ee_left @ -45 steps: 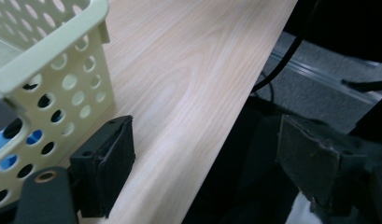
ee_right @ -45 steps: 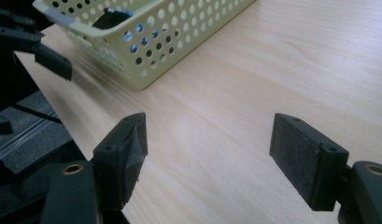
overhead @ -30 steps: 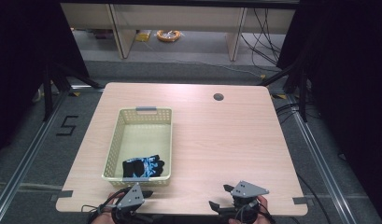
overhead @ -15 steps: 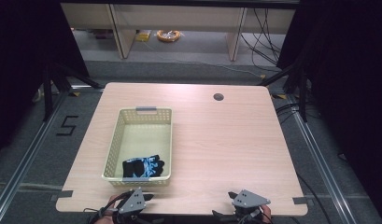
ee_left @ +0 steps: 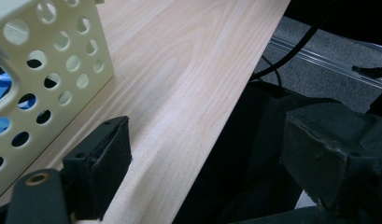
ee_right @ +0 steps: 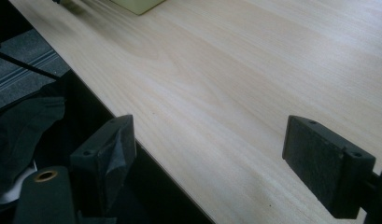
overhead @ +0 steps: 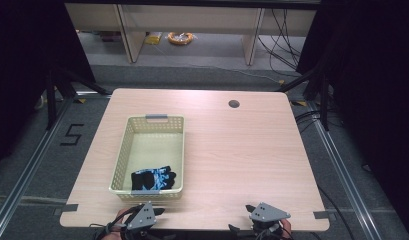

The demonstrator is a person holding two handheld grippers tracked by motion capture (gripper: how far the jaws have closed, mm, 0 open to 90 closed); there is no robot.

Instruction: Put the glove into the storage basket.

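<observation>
**Both tools released at the bench's near edge**

The left tool (overhead: 151, 214) and right tool (overhead: 252, 210) are cut off below, jaws spread and empty. The glove (overhead: 153, 178) lies in the basket (overhead: 123, 150), just beyond the left tool, half hidden by the near wall.

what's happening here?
A person holds both grippers at the near table edge, jaws open and empty: left gripper, right gripper. A black and blue glove lies at the near end of the yellow basket, closest to the left gripper. Nothing is gripped.
</observation>
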